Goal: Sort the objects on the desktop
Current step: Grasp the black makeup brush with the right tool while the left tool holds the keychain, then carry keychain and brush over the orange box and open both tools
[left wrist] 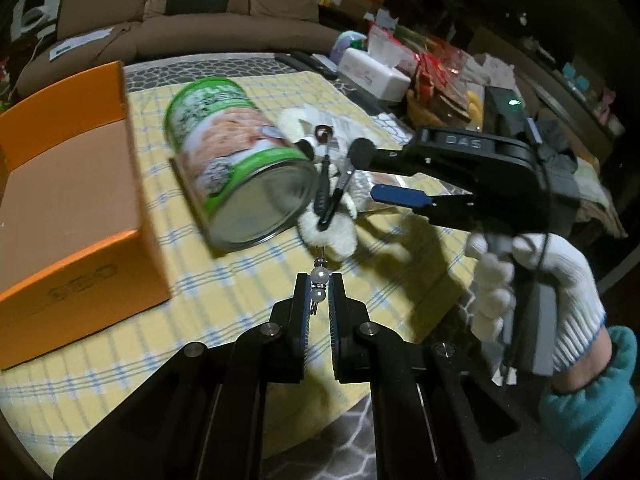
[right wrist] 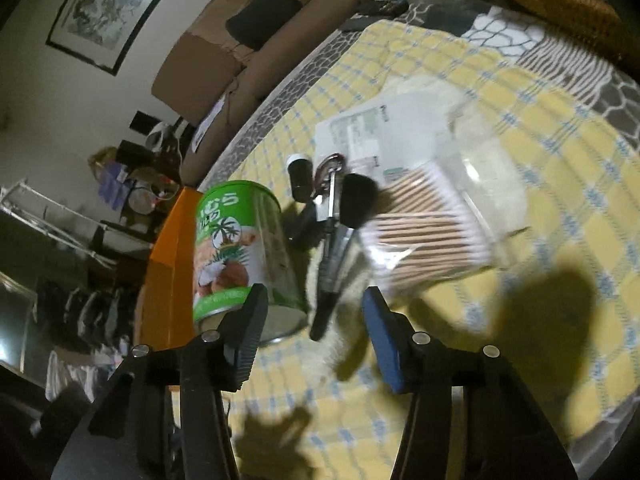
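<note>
My left gripper (left wrist: 319, 286) is shut on the pearl charm (left wrist: 320, 275) of a white plush toy (left wrist: 330, 236) that stretches away from its fingertips. A green can (left wrist: 236, 164) lies on its side beside an open orange box (left wrist: 68, 208). A black makeup brush (left wrist: 345, 176) rests across the plush. My right gripper (right wrist: 315, 300) is open, its pads either side of the brush's handle (right wrist: 322, 312) without pressing it; it comes in from the right (left wrist: 372, 174) in the left wrist view. Beyond lie a clear box of cotton swabs (right wrist: 428, 224), a small black bottle (right wrist: 300, 172) and the can (right wrist: 240, 248).
A yellow checked cloth (left wrist: 240, 320) covers the table. A tissue box (left wrist: 372, 72) and snack packets (left wrist: 440, 80) crowd the far right edge. A gloved hand (left wrist: 560, 280) holds the right gripper. A printed paper packet (right wrist: 380, 136) lies behind the swabs. A brown sofa (left wrist: 200, 12) stands beyond.
</note>
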{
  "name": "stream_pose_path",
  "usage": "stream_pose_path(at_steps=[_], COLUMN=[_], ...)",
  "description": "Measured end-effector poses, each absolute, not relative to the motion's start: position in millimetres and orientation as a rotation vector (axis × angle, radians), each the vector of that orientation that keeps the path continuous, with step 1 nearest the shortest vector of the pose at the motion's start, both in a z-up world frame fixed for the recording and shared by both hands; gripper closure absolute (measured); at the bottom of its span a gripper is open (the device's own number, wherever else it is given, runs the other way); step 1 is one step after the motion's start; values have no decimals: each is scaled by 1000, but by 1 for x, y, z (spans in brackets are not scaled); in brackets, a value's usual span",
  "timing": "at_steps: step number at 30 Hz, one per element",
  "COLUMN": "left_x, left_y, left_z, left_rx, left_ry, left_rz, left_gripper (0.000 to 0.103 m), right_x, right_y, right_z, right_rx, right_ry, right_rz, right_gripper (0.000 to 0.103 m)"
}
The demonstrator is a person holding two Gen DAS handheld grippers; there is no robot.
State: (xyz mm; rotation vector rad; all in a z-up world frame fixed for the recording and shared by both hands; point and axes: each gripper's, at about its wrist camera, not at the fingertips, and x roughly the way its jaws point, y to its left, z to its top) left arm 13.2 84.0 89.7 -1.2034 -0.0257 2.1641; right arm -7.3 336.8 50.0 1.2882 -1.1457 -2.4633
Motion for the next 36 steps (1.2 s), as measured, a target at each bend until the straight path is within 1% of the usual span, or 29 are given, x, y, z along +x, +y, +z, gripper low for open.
stream_pose_path(at_steps=[4,6,10,13,16,21,26,33,36], left_x=[12,11,8,7,3,-1,-5,-21,-31], left_y=[65,57,46,42,40,33,19,-23,-45], left_z=[91,90,88,84,82,85,105,133,137], left_rx=[-1203,-1206,-1204,-1211,-1220,-1216,-1170,-1103,-1099], left_ry=[-52,-73,-103,-123,-143,-177,-231,-279,-313], left_rz=[2173,2172,2168,2166,2161,2157,2180,2278,2315], left_gripper=[95,95,95,95,95,95,95,95,95], right_x=[-20,-26,-31,-30,-24,-20,-16,-11,-14], right_y=[326,322,323,331,337,336,329,282,251], right_z=[45,41,33,25,28,47,69,123,134], right_rx=[1352,1379,1398,1388,1326,1241,1154,981,954], right_ry=[-1119,-1103,-1119,-1209,-1289,-1254,-1225,-1004,-938], right_rz=[-2483,-2493,-2513,-2506,-2486,-2513,-2529,-2540,-2483], right_gripper=[55,60,76,90,93,93,93,93,93])
